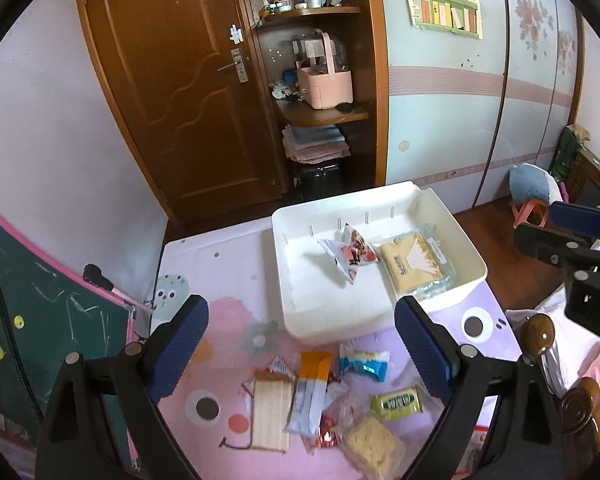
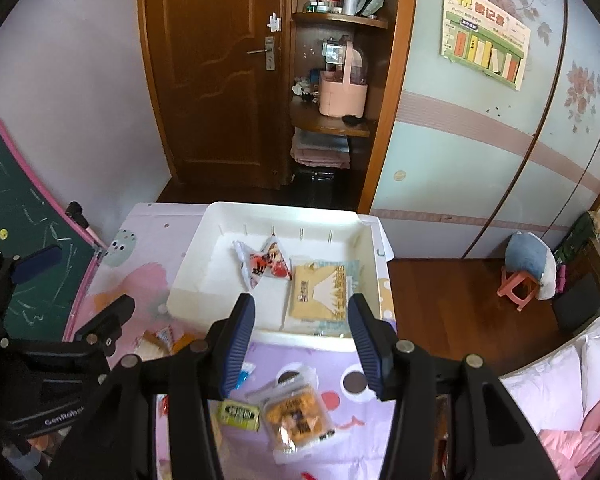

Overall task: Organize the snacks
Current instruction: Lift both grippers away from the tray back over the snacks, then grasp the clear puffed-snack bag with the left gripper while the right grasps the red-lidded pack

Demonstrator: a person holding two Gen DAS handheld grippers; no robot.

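Observation:
A white tray stands at the far side of the pink-and-lilac table cover. It holds a red-and-white triangular packet and a flat yellow packet. Loose on the cover in front of the tray lie a wafer pack, an orange-and-white sachet, a blue packet, a green candy and a noodle block. My left gripper hangs open above them, holding nothing. My right gripper is open and holds nothing, over the tray's near rim, above the green candy and an orange cracker pack.
A green chalkboard leans at the table's left. Behind the table are a wooden door and shelves with a pink caddy. A bed with white pillows lies to the right, beyond it a pink stool on the wooden floor.

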